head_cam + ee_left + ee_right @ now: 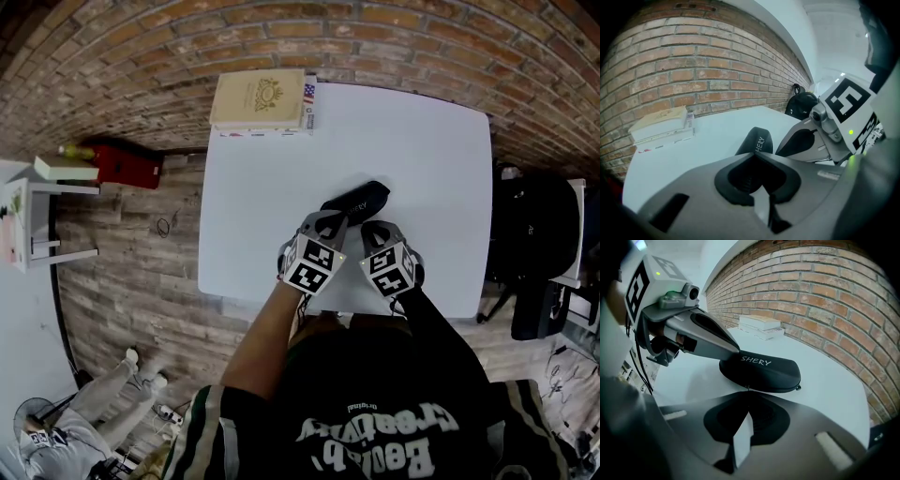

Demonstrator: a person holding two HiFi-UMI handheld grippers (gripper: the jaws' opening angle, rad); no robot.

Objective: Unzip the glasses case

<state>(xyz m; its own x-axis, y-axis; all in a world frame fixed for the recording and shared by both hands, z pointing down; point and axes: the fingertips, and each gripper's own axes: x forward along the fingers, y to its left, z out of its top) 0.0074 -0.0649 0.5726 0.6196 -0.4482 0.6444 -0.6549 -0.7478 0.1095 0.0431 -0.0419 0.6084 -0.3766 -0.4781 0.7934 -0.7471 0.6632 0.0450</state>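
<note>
A black glasses case (359, 199) marked SHERY lies on the white table (431, 159), near its front edge. It fills the middle of the right gripper view (761, 371) and rises just past the jaws in the left gripper view (757, 139). My left gripper (336, 220) is shut, its tips (733, 351) resting on the case's left end. My right gripper (373, 231) is shut at the case's near seam (747, 391), where a thin zipper pull (747, 387) runs into its tips. A small nub (798, 387) sticks out at the case's right end.
A stack of books (262, 101) lies at the table's far left corner. A black bag (534, 234) sits right of the table. On the wooden floor to the left are a red box (127, 164) and a white shelf (37, 216). A brick wall stands behind.
</note>
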